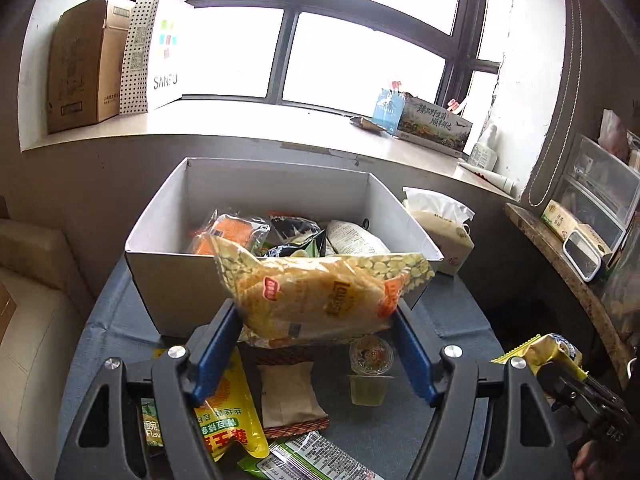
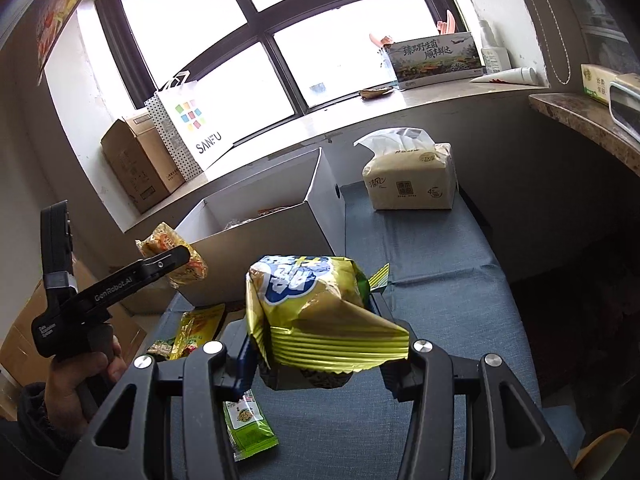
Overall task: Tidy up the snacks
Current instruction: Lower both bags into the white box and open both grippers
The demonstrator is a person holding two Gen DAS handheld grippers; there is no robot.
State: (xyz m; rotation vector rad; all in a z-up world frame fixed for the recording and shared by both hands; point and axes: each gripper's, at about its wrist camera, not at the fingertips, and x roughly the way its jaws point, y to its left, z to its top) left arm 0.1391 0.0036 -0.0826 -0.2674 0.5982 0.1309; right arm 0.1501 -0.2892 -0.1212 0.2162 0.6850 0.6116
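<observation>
My left gripper [image 1: 316,320] is shut on a yellow-orange snack bag [image 1: 320,292] and holds it in the air just in front of the white box [image 1: 160,276], which holds several snack packets. The same bag shows in the right wrist view [image 2: 176,252] by the box's near corner [image 2: 260,264]. My right gripper [image 2: 316,344] is shut on a yellow-green chip bag [image 2: 320,312], held above the blue table cloth [image 2: 420,264] to the right of the box. It also shows at the left wrist view's right edge [image 1: 548,354].
Loose snacks lie on the cloth below: a yellow pouch [image 1: 228,412], a beige packet [image 1: 288,396], two jelly cups [image 1: 368,372], green packets [image 2: 248,424]. A tissue pack [image 2: 408,180] stands right of the box. A windowsill with boxes and a bag [image 1: 168,52] runs behind.
</observation>
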